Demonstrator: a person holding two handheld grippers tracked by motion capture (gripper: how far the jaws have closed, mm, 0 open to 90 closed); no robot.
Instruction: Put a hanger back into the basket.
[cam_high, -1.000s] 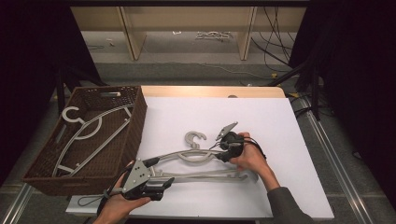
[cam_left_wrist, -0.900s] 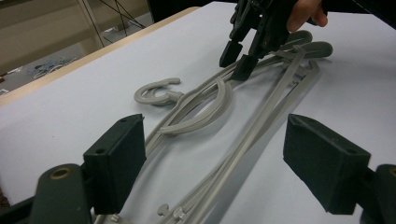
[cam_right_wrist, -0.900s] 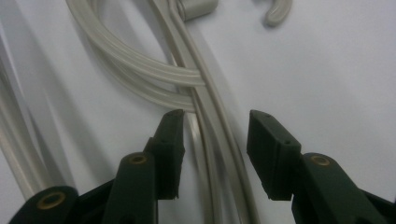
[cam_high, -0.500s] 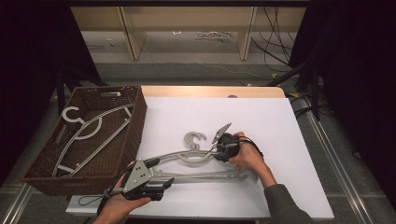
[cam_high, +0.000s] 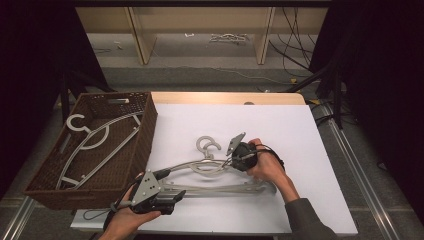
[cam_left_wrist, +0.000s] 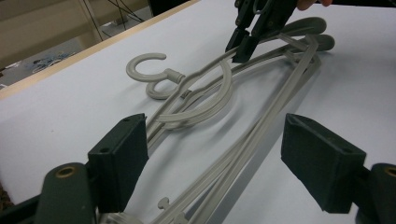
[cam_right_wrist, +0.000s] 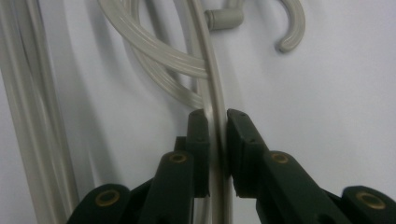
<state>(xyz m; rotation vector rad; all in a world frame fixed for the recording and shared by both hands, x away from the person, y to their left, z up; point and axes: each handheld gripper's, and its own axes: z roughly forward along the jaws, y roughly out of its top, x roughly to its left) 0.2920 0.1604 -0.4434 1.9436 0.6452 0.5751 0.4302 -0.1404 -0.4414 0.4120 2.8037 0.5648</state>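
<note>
Table (cam_high: 310, 150): white top, wooden edge at the far side.
Hangers (cam_high: 210, 172): two grey plastic coat hangers stacked flat near the middle of the table, hooks toward the far side, long bars toward the person.
Right gripper (cam_high: 231, 161): held from the right, pointing left at the upper arm of the stack. Jaws have just been closing; the right gripper view has both pads pressed on one thin hanger arm (cam_right_wrist: 215, 121), just below the hook and the curved neck loop.
Left gripper (cam_left_wrist: 215, 154): low at the near left end of the hangers, jaws spread wide. Hanger bars (cam_left_wrist: 261, 135) run between the pads without touching either one.
Basket (cam_high: 145, 135): brown wicker, at the left edge of the table, well apart from the right gripper.
Basket contents: another grey hanger (cam_high: 97, 145) lying inside, hook toward the far left corner.
</note>
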